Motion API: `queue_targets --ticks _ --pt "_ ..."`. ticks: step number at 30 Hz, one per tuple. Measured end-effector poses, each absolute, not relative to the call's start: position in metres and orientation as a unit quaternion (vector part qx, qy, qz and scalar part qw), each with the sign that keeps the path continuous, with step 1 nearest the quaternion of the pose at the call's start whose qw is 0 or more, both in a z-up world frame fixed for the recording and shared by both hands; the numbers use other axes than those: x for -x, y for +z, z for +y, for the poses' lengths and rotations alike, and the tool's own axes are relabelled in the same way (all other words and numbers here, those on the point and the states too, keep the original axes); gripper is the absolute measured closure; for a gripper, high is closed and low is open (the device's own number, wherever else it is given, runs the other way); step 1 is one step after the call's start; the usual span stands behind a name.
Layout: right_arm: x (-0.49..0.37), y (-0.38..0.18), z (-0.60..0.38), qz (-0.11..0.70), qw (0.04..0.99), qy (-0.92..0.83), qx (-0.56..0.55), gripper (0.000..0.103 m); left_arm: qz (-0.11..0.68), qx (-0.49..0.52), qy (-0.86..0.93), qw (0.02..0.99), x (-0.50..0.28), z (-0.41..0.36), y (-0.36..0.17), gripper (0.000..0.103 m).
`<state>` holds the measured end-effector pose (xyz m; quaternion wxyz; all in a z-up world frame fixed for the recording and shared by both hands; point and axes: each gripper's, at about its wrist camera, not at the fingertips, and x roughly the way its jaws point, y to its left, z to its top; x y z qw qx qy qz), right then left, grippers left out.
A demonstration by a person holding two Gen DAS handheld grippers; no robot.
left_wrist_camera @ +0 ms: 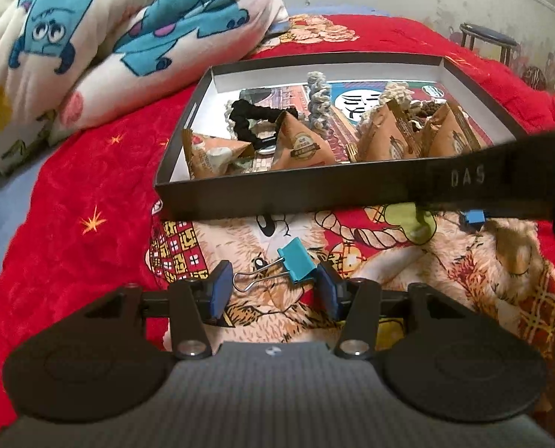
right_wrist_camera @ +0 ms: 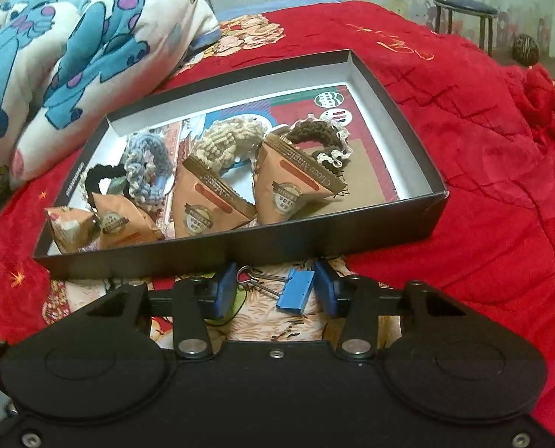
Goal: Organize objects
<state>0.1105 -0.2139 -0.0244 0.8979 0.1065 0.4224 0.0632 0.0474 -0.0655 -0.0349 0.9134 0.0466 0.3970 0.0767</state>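
A teal binder clip lies crosswise between the blue pads of my left gripper. Its wire handles touch the left pad and its body touches the right one, so the gripper is shut on it, just above the bedspread. A blue binder clip sits the same way in my right gripper, which is shut on it close to the near wall of the black box. The box holds triangular orange snack packets and several knitted scrunchies. In the left wrist view the blue binder clip shows under the right gripper's blurred black body.
The box rests on a red bedspread with a cartoon print. A rolled quilt with blue monsters lies at the back left. A dark stool stands by the far wall.
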Motion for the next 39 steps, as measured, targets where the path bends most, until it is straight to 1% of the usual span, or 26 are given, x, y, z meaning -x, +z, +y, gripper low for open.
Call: queue_targets --ticks 17,28,32,39 --pt "-0.097 0.001 -0.220 0.398 0.901 0.085 -0.152 0.059 0.380 -0.050 0.078 0.921 -0.043 -0.064 -0.028 0.050" --pt "-0.088 0.016 -0.228 0.348 0.911 0.108 -0.193 0.059 0.369 -0.022 0.085 0.925 -0.042 -0.053 -0.017 0.050" --pt "-0.089 0.022 -0.233 0.333 0.915 0.110 -0.202 0.059 0.374 0.026 0.072 0.924 -0.041 -0.043 -0.007 0.050" --pt "-0.092 0.029 -0.250 0.305 0.918 0.100 -0.231 0.059 0.360 0.041 0.062 0.930 -0.041 -0.037 0.010 0.050"
